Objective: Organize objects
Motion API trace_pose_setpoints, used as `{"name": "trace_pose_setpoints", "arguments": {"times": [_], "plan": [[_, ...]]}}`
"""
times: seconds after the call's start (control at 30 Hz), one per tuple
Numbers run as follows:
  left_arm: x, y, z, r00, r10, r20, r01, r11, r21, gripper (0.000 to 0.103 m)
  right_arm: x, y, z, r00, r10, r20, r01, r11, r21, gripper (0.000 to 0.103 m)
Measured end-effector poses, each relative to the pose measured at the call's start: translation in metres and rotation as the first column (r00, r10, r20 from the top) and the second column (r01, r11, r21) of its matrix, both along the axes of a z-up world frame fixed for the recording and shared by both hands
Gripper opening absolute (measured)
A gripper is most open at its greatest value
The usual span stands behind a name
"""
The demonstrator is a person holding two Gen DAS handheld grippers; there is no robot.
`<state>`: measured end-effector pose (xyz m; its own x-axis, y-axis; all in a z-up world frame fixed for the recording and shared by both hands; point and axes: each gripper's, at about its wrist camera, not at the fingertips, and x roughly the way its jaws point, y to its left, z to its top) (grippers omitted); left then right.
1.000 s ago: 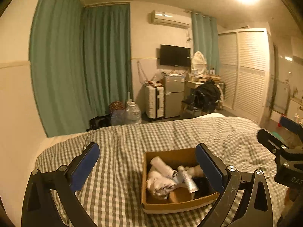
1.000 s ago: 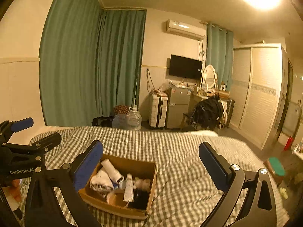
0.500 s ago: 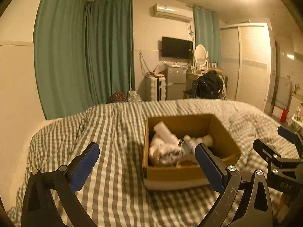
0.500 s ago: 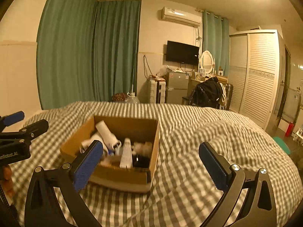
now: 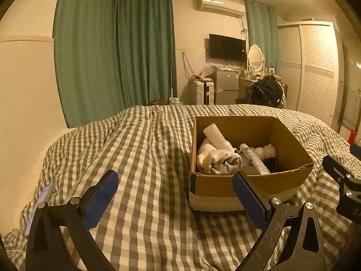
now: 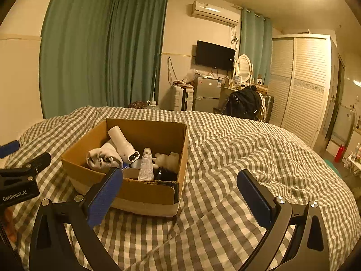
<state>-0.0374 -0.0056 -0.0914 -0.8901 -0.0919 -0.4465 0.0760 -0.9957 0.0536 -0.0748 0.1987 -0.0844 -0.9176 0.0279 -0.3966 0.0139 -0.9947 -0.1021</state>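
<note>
An open cardboard box (image 5: 291,137) sits on a checked bed cover (image 5: 140,153); it also shows in the right wrist view (image 6: 146,192). Inside lie a rolled white cloth (image 5: 216,160), a white cylinder device (image 6: 121,142), a white tube (image 6: 146,164), a small white figure (image 6: 168,159) and something dark (image 5: 271,163). My left gripper (image 5: 176,194) is open and empty, low over the cover just left of the box's near wall. My right gripper (image 6: 180,189) is open and empty, in front of the box's near right corner.
The checked bed cover (image 6: 248,158) bulges in folds right of the box. Beyond the bed are green curtains (image 5: 117,52), a suitcase (image 5: 200,92), a small fridge (image 5: 225,85), a dark bag on a chair (image 6: 243,101) and a white wardrobe (image 6: 300,83).
Both grippers have dropped lower and come closer to the box, which now looms larger. Both stay open and empty. The box's contents have not moved.
</note>
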Motion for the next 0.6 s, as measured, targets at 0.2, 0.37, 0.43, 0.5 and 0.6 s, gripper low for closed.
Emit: {"name": "trace_pose_setpoints", "arguments": {"times": [0.2,0.37,0.43,0.5,0.6], "plan": [[-0.0027,0.001,-0.0015,1.0,-0.001,0.009,0.001,1.0,-0.011,0.103,0.0006,-0.0022,-0.0003,1.0,0.007,-0.003,-0.007,1.0,0.018,0.102],[-0.0036,0.0008,-0.0023,1.0,-0.004,0.013,0.004,1.0,-0.014,0.103,-0.0002,-0.0022,-0.001,1.0,0.006,0.001,-0.006,1.0,0.017,0.102],[-0.0042,0.0003,-0.0025,1.0,-0.004,0.014,0.004,1.0,-0.013,0.103,-0.0005,-0.0023,-0.0015,1.0,0.007,0.003,-0.007,1.0,0.017,0.102],[-0.0043,0.0002,-0.0027,1.0,-0.006,0.015,0.006,1.0,-0.013,0.103,-0.0011,-0.0032,-0.0023,1.0,0.007,0.006,-0.007,1.0,0.019,0.102],[-0.0052,0.0006,-0.0038,1.0,-0.007,0.019,0.007,1.0,-0.014,0.103,-0.0016,-0.0041,-0.0031,1.0,0.009,0.01,-0.009,1.0,0.02,0.102]]}}
